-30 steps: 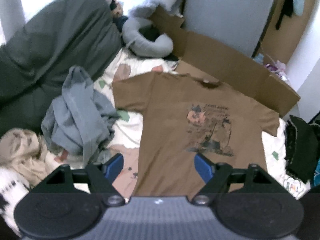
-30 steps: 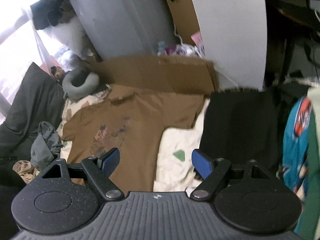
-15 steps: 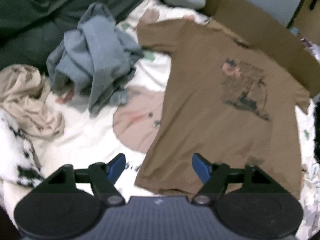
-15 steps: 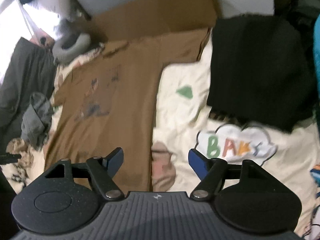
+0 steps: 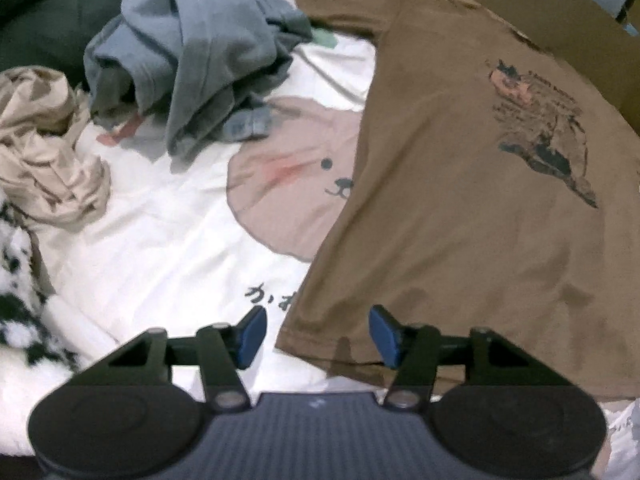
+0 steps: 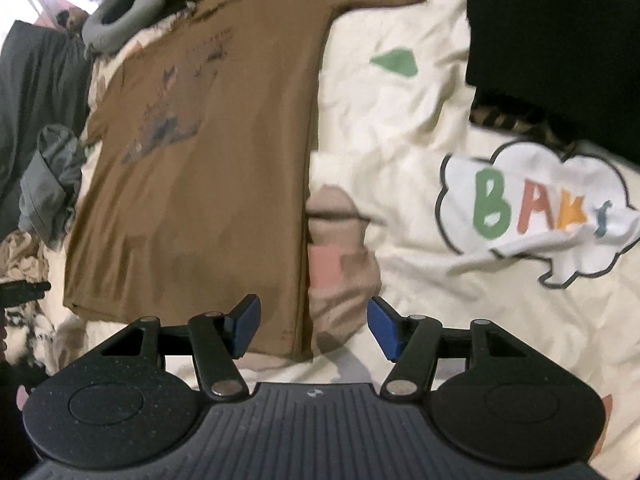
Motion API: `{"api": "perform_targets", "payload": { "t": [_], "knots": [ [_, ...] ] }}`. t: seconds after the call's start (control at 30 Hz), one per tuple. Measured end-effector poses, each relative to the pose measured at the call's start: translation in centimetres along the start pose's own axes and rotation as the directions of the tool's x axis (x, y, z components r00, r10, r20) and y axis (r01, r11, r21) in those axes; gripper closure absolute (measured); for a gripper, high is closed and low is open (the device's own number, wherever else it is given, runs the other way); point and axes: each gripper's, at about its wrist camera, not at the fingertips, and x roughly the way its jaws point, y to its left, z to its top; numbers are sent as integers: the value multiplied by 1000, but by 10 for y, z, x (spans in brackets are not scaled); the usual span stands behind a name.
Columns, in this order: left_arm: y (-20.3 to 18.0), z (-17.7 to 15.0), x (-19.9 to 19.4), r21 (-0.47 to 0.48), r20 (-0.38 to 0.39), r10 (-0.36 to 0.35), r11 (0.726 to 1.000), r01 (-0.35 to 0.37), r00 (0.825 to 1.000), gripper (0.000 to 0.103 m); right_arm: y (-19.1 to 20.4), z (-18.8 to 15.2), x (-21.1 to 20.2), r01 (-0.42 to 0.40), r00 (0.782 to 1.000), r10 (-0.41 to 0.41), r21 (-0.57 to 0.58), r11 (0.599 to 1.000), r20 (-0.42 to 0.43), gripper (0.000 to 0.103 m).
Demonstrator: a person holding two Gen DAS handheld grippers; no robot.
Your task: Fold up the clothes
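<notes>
Both tongs, left gripper and right gripper, have just been narrowing yet gape empty over the limp, light brown T-shirt, so I pinch its hem corners near the bed's near edge.

Black gripper linkages, blue pads, silver pivot screws

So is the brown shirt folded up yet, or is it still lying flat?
Still flat. The brown T-shirt lies spread out, print side up, on the cartoon bedsheet, with a sleeve out to the side and the bottom hem unfolded.

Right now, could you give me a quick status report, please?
Left gripper and right gripper open, jaws just been closing, straddling the hem corners. Brown T-shirt flat, unfolded. Nothing on it.
</notes>
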Motion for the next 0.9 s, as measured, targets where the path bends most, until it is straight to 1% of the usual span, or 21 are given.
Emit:
{"api": "perform_targets", "payload": {
  "t": [0.17,0.23,0.4,0.47,0.5,0.53,0.57,0.6,0.63,0.7,0.9],
  "knots": [
    [-2,-5,12,3,-20,10,1000,-10,1000,43,1,-8,14,-15,1000,15,1,1000,-27,42],
    [-3,-5,14,9,-22,19,1000,-19,1000,43,2,-11,22,-25,999,25,6,1000,-42,50],
    [0,-4,21,1,-26,36,999,-36,999,43,8,-17,43,-43,996,45,24,999,-75,50],
    [1,-4,23,-2,-28,41,999,-41,999,43,10,-17,50,-51,995,54,35,998,-85,52],
    [2,-5,23,-1,-29,41,999,-41,999,43,10,-18,53,-53,994,56,45,998,-90,56],
    [3,-5,24,1,-31,41,999,-41,999,43,8,-18,56,-63,993,69,74,995,-95,63],
    [3,-5,24,2,-32,40,999,-40,999,43,6,-18,59,-72,992,83,104,992,-99,66],
    [3,-5,24,3,-32,39,999,-38,999,43,4,-19,61,-73,991,86,123,990,-100,75],
    [4,-4,24,4,-32,37,999,-37,999,43,2,-19,62,-73,991,88,142,987,-102,87],
    [4,-5,23,4,-29,35,999,-35,999,43,0,-20,62,-74,990,91,165,984,-103,100],
    [3,-3,19,9,-21,29,1000,-28,999,43,-1,-23,50,-49,992,66,159,986,-105,101]
  ]
}}
